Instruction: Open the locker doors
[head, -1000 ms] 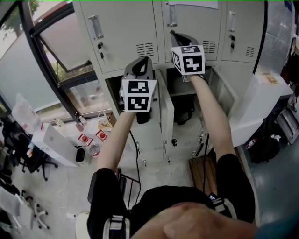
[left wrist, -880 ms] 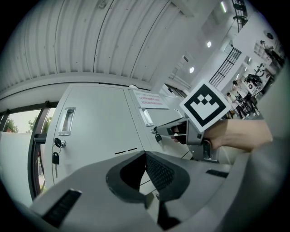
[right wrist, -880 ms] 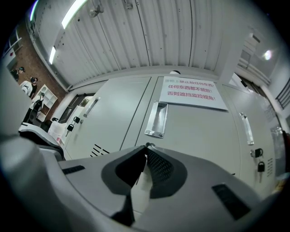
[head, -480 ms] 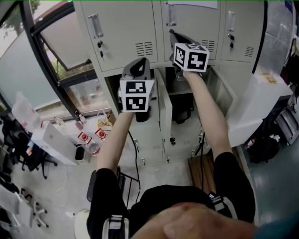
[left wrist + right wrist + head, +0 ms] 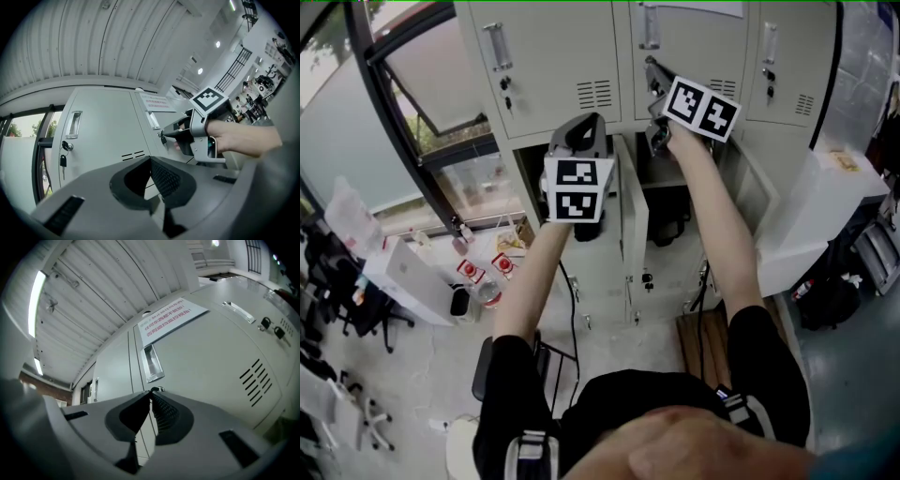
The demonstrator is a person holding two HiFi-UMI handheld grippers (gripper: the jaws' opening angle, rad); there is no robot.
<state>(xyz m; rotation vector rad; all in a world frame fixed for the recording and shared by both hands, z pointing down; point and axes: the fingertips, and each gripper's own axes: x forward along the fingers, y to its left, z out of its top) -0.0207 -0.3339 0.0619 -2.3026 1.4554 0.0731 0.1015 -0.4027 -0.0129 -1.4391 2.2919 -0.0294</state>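
Our left gripper (image 5: 151,159) sits closed and empty in front of the grey lockers.
Its jaws meet at the tips with nothing between them. Beyond them we see the left locker door (image 5: 101,124) shut, with a recessed handle (image 5: 73,124), a key (image 5: 62,160) hanging from its lock, and vent slots (image 5: 132,155). The middle door (image 5: 149,110) carries a paper notice (image 5: 158,102). The right gripper (image 5: 163,134), held in a hand (image 5: 239,140), points its tips at that door's lock. We cannot tell whether it grips anything there.
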